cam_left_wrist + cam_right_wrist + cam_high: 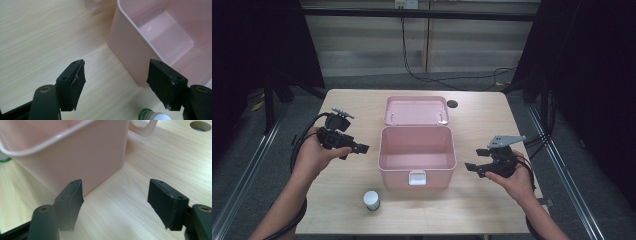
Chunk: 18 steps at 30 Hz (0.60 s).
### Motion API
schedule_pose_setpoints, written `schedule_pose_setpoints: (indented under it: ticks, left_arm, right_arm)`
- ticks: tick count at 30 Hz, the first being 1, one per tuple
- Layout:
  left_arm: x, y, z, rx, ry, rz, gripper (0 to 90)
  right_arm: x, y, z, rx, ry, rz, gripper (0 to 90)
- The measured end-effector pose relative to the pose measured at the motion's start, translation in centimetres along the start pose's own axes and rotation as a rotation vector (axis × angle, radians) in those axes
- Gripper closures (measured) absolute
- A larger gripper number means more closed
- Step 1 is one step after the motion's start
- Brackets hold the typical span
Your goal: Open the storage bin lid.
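Pink box (417,159) at centre of the high view, lid (416,110) thrown back flat behind it, inside bare. Small white bottle (372,200) with a green base standing on the surface (482,200) at lower centre-left, in front of the box's left corner and apart from it.

Left hand-held gripper (362,148) at centre left, pointing right toward the box's left wall, jaws wide, nothing between them. In the left gripper view (116,82), box corner ahead between the 2 jaws and the bottle (152,115) low at the bottom edge, near the right jaw.

Right hand-held gripper (473,168) at centre right, pointing left at the box's right wall, jaws wide too and holding nothing. In the right gripper view (115,202), box wall (82,157) close ahead at upper left, bare wood between the jaws.

Step in hand, by the look of it: box opened and let go, both grippers free beside it. Likely next: fetching the bottle and setting it inside. Calls for swinging the left hand-held gripper down toward the bottom of the frame, lining the wide jaws either side of the bottle, closing gently on its round body to avoid tipping, then lifting over the front rim.
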State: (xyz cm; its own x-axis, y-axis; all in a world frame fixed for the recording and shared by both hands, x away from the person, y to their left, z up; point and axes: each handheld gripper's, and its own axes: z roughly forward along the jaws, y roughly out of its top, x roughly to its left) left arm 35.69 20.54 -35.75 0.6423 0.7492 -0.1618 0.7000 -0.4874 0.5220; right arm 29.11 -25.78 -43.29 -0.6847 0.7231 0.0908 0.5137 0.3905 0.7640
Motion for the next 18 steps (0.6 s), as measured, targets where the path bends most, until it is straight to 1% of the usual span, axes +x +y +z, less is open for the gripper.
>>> schedule_pose_setpoints:
  ticks: [2, 6, 7, 9, 13, 16, 18]
  left_arm:
    - [-0.1, -0.4, 0.1, 0.009, -0.004, 0.005, 29.9]
    - [-0.2, -1.1, 0.3, 0.014, -0.013, 0.004, 29.7]
    - [-0.2, -1.3, 0.4, 0.02, -0.015, 0.007, 29.5]
    - [-0.2, -1.6, 0.4, 0.026, -0.017, 0.01, 29.4]
    - [-0.3, -2.1, 0.5, 0.033, -0.022, 0.014, 29.3]
    - [-0.5, -2.4, 0.6, 0.031, -0.025, 0.011, 29.2]
    - [-0.6, -2.7, 0.6, 0.032, -0.026, 0.014, 29.1]
  right_arm:
    - [-0.1, -0.7, 0.6, 0.012, -0.008, 0.0, 23.5]
    - [-0.1, -2.0, 1.8, 0.047, -0.02, -0.009, 20.8]
    - [0.0, -2.2, 2.1, 0.044, -0.018, -0.014, 20.4]
    - [0.0, -2.8, 2.7, 0.044, -0.022, -0.008, 19.0]
    - [-0.2, -3.2, 3.3, 0.064, -0.022, 0.003, 17.1]
    - [-0.3, -3.7, 3.7, 0.064, -0.02, 0.014, 16.2]
    - [-0.3, -4.1, 4.0, 0.074, -0.025, 0.006, 14.9]
